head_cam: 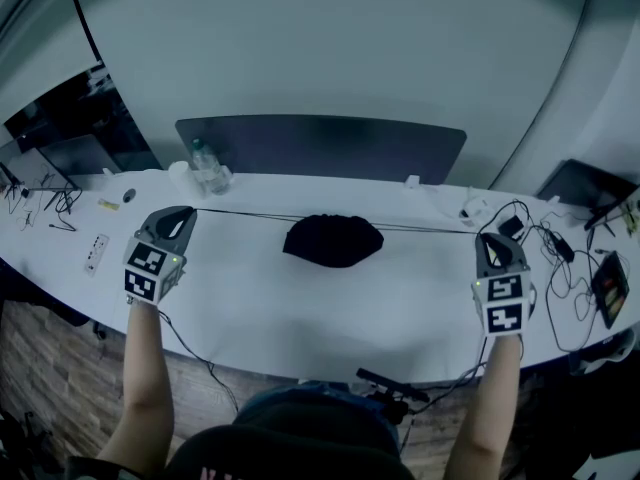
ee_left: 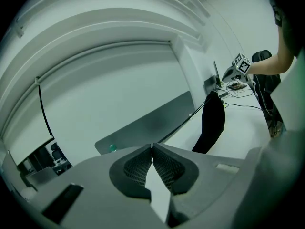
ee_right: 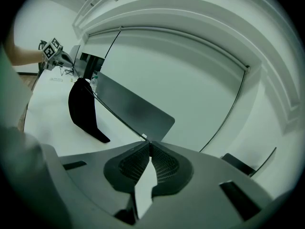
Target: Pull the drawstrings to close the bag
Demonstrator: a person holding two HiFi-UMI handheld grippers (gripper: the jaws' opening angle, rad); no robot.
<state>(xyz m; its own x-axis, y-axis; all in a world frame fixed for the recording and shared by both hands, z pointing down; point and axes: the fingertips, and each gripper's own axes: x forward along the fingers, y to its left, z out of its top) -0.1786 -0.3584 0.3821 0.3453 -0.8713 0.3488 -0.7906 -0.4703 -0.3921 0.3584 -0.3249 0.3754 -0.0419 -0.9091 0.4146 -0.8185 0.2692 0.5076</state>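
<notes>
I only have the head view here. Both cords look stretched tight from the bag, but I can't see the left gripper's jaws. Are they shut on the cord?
Observer: Yes. In the left gripper view the left gripper has its jaws pressed together at the tips, and the left cord runs from there to the bag.
Operator: And the right one?
Observer: Same. In the right gripper view the right gripper has its tips together on the right cord, which runs straight to the bag.
</notes>
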